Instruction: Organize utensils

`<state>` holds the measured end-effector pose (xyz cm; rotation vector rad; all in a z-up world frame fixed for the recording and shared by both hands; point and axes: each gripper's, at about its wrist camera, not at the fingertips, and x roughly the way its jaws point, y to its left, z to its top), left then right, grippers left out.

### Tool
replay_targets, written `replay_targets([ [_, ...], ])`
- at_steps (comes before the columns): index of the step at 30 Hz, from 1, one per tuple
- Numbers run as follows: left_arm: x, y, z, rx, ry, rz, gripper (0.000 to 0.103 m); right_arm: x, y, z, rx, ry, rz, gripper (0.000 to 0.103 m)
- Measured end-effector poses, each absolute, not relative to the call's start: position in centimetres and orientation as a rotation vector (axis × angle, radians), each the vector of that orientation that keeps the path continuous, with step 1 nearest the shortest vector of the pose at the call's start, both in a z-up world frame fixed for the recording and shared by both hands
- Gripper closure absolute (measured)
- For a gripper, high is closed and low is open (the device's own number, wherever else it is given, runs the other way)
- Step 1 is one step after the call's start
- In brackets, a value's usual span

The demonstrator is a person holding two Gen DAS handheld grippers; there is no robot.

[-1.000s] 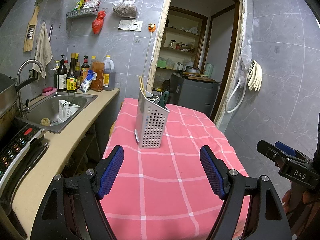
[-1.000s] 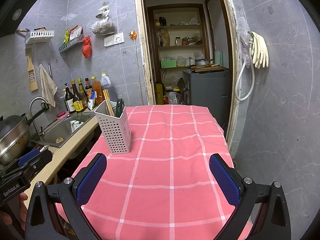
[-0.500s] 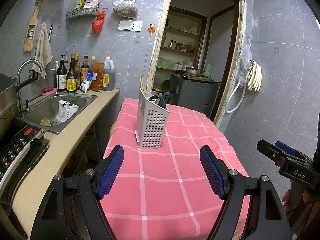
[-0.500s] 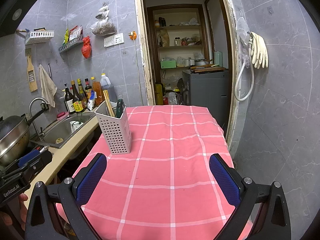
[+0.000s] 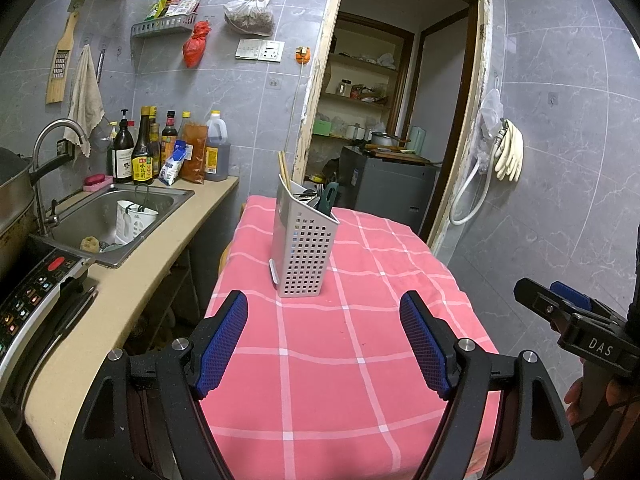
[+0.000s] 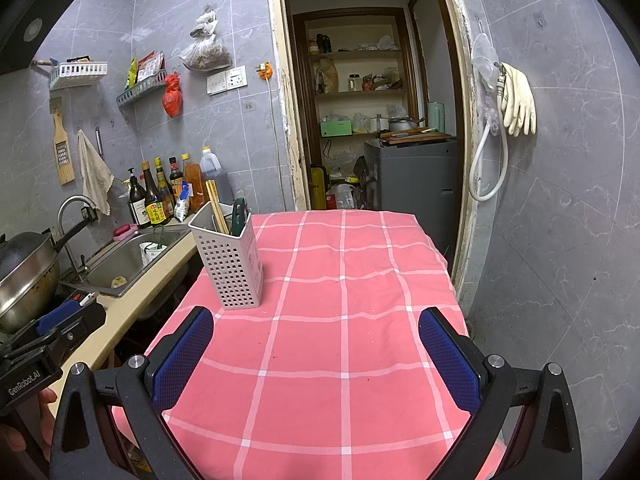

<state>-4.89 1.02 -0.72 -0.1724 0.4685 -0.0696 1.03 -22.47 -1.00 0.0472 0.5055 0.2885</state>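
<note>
A white perforated utensil holder (image 5: 305,248) (image 6: 230,262) stands upright on the pink checked tablecloth (image 5: 340,360) (image 6: 344,320), near its left side. Wooden chopsticks (image 5: 283,168) (image 6: 216,210), a dark green handle (image 5: 329,196) (image 6: 239,216) and some metal utensils stick out of its top. My left gripper (image 5: 324,340) is open over the near part of the table, with nothing between its blue pads (image 5: 222,344). My right gripper (image 6: 316,356) is also open and empty above the cloth, to the right of the holder.
A counter (image 5: 132,280) with a steel sink (image 5: 108,216) (image 6: 128,256), a tap and several bottles (image 5: 160,148) runs along the left. A pot (image 6: 24,276) sits at the near left. Behind the table is a doorway with a grey appliance (image 6: 416,176). A tiled wall (image 6: 560,220) bounds the right.
</note>
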Motion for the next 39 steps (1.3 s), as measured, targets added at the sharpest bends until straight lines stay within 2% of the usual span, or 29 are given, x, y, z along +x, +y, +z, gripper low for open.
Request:
replay_targets([
  [39, -4.8, 1.0, -1.9, -0.141, 0.508, -0.009, 0.030, 1.0, -22.2, -1.1, 0.046, 0.511, 0.292, 0.000],
])
